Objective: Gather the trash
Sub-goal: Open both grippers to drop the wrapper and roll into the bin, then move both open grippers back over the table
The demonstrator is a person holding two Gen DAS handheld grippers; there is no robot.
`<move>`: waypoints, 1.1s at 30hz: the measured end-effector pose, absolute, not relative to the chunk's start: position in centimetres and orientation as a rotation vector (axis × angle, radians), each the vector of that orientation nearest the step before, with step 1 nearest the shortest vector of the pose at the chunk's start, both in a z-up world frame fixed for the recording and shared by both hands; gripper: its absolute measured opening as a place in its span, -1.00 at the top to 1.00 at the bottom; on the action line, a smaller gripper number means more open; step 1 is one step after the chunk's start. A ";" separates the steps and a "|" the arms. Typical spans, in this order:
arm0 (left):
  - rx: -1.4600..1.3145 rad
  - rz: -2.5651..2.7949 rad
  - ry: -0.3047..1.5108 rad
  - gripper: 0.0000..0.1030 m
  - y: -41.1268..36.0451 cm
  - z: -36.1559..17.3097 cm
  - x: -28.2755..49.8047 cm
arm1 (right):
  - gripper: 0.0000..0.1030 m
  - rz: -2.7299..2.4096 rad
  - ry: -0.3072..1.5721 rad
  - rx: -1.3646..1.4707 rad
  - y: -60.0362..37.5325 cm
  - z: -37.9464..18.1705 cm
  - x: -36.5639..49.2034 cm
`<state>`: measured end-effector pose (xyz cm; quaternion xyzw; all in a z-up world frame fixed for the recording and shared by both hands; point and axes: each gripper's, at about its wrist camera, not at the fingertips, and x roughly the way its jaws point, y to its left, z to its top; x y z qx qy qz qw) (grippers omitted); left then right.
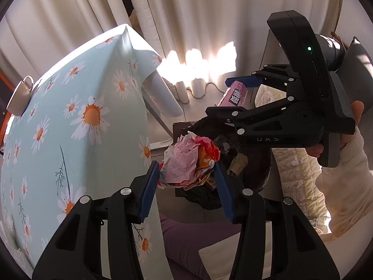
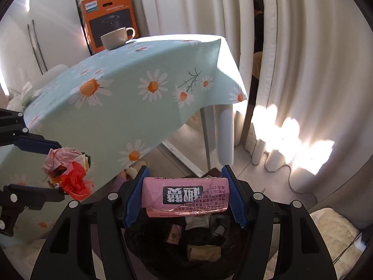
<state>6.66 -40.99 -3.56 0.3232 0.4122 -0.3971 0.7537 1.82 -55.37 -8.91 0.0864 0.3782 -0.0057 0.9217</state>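
Observation:
My left gripper (image 1: pixel 186 184) is shut on a crumpled wad of pink, red and orange paper (image 1: pixel 186 163), held over the edge of a dark bin bag (image 1: pixel 254 163) with scraps inside. The wad also shows in the right wrist view (image 2: pixel 67 175), with the left gripper (image 2: pixel 56 168) around it. My right gripper (image 2: pixel 185 193) is shut on a pink printed packet (image 2: pixel 184 194), held above the open bin bag (image 2: pixel 186 252). In the left wrist view the right gripper (image 1: pixel 235 95) holds the packet (image 1: pixel 234 96) over the bin's far side.
A table with a daisy tablecloth (image 2: pixel 130 88) stands left of the bin, with a cup (image 2: pixel 116 37) and tissues (image 2: pixel 28 93) on it. An orange box (image 2: pixel 109 16) stands behind. Curtains (image 2: pixel 303 70) and a cable (image 2: pixel 291 179) are on the right. Quilted bedding (image 1: pixel 300 170) lies beside the bin.

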 end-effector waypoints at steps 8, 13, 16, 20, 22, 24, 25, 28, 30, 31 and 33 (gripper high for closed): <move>0.733 -0.919 0.876 -0.81 -42.8 -4.3 6.0 | -0.54 -0.105 0.857 0.185 -57.3 -11.9 1.8; 0.688 -0.890 0.872 -0.83 -42.0 -3.8 6.3 | -0.67 -0.142 0.875 0.166 -57.8 -12.6 1.8; 0.637 -0.875 0.887 -0.85 -41.1 -3.7 6.9 | -0.67 -0.156 0.882 0.149 -57.5 -12.9 2.0; 0.595 -0.844 0.887 -0.85 -40.0 -3.0 7.5 | -0.67 -0.143 0.876 0.123 -56.9 -13.0 1.8; 0.585 -0.827 0.867 -0.85 -39.4 -2.5 7.5 | -0.67 -0.116 0.870 0.146 -56.9 -12.7 1.7; 0.580 -0.813 0.845 -0.85 -38.8 -1.9 7.4 | -0.67 -0.117 0.850 0.150 -56.8 -12.2 1.5; 0.573 -0.811 0.835 -0.85 -38.5 -1.6 7.3 | -0.67 -0.115 0.835 0.152 -56.8 -11.9 1.4; 0.548 -0.802 0.807 -0.85 -37.4 -0.8 7.1 | -0.67 -0.044 0.812 0.202 -56.7 -11.2 1.1; 0.531 -0.777 0.788 -0.85 -36.5 -0.3 7.1 | -0.67 -0.019 0.807 0.217 -56.3 -10.9 1.1; 0.522 -0.769 0.787 -0.86 -35.9 -0.1 7.2 | -0.70 -0.020 0.810 0.211 -56.0 -10.7 1.1; 0.498 -0.748 0.786 -0.88 -34.7 0.2 7.3 | -0.71 -0.024 0.817 0.200 -55.6 -10.4 1.2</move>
